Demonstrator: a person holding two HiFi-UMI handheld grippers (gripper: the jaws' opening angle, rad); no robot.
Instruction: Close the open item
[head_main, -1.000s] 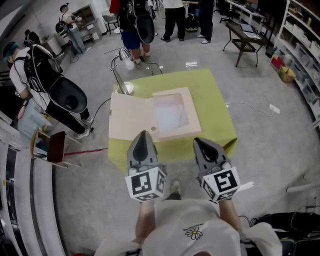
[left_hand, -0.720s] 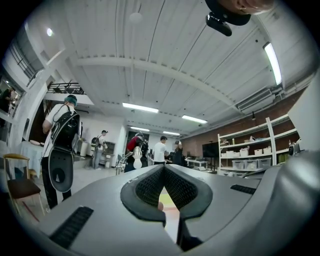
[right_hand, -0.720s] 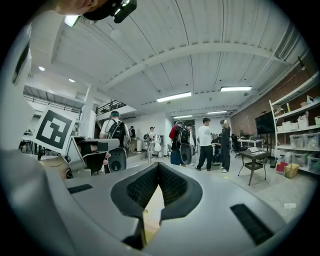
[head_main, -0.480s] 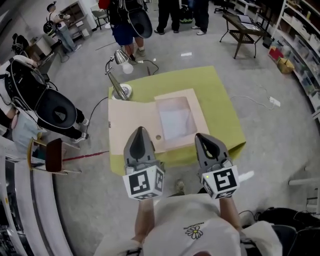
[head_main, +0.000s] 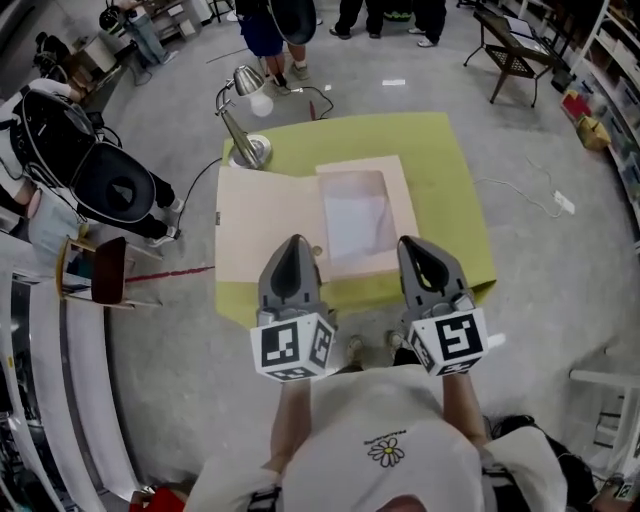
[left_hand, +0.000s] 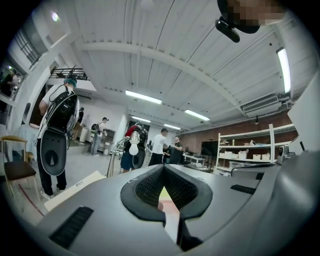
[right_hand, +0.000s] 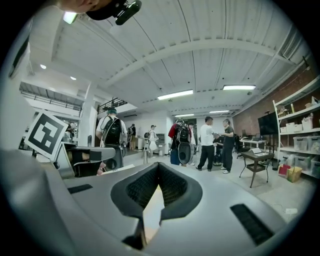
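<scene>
A green-covered bench carries an open, flat, pale pink box. Its tray sits about mid-bench, nearer the near edge than the far one, with a whitish inside. Its lid is folded out flat to the left and reaches the bench's left edge. A small round mark shows on the lid near the hinge line, just beyond the left gripper's tip.

The left gripper hangs over the near edge of the bench, its tip over the lid's near right part. Its fingers are closed on each other with nothing between them. The right gripper is held level with it, over the tray's near right corner. Its fingers are also pressed together and empty. The head view does not show whether either gripper touches the box.

A silver desk lamp stands at the far left corner of the bench, just beyond the lid. On the floor to the left is a chair with a dark red seat. Several people stand beyond the bench.
</scene>
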